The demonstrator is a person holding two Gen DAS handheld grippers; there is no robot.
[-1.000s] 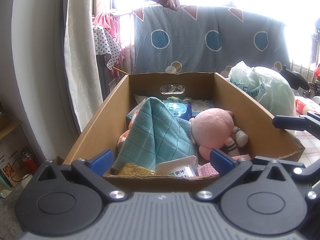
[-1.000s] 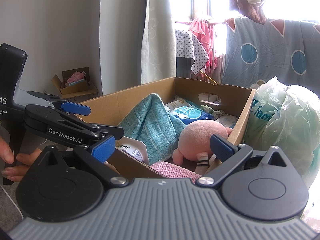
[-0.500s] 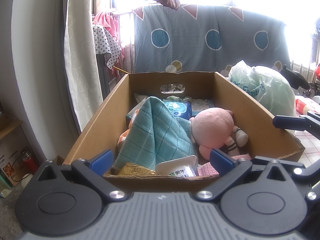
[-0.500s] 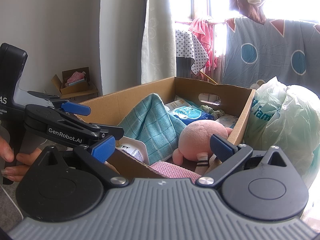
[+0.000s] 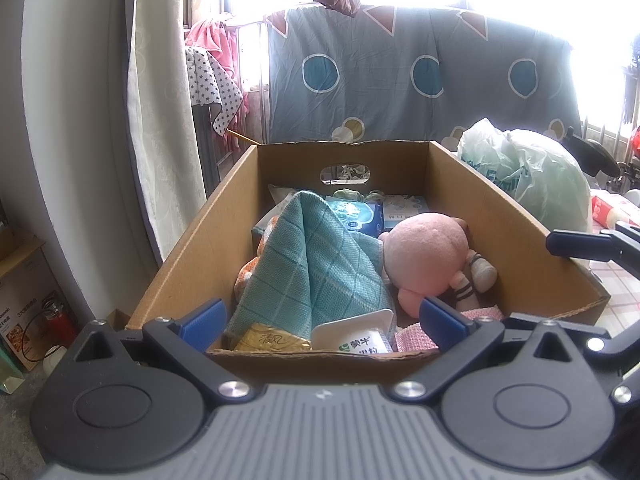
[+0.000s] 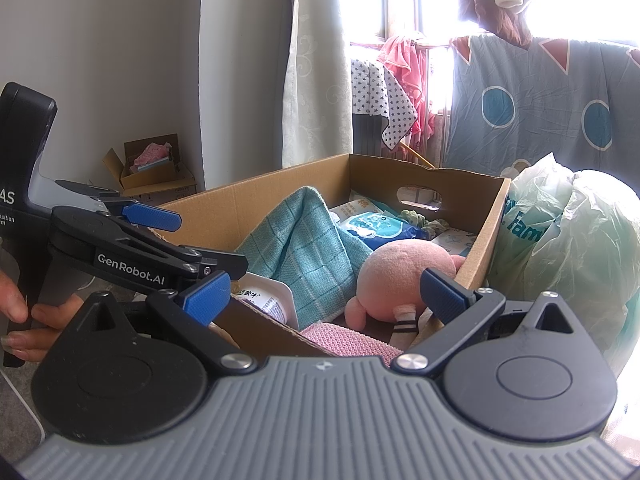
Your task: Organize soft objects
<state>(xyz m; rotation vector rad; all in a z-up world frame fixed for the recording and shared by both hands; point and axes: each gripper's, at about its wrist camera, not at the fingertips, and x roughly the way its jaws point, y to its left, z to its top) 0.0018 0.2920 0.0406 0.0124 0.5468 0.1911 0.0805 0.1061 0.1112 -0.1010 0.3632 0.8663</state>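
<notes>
Left wrist view: an open cardboard box (image 5: 192, 240) holds a teal checked cloth (image 5: 316, 264) at left, a pink plush toy (image 5: 426, 256) at right and a white yogurt cup (image 5: 356, 336) against the near wall. The left gripper (image 5: 322, 316) hangs wide open and empty at the box's near rim

Right wrist view: the right gripper (image 6: 326, 292), also spread and empty, faces the box's near corner, the plush toy (image 6: 400, 276) just beyond; a green plastic bag (image 6: 568, 248) crowds the box's right wall

A: How many boxes? How many toys?
B: One big box (image 5: 200, 248). One pink toy (image 5: 424, 254) inside.
A: And cloths?
B: One green cloth (image 5: 320, 264), one pink cloth (image 5: 412, 338). One bag (image 5: 532, 176) at two o'clock.
</notes>
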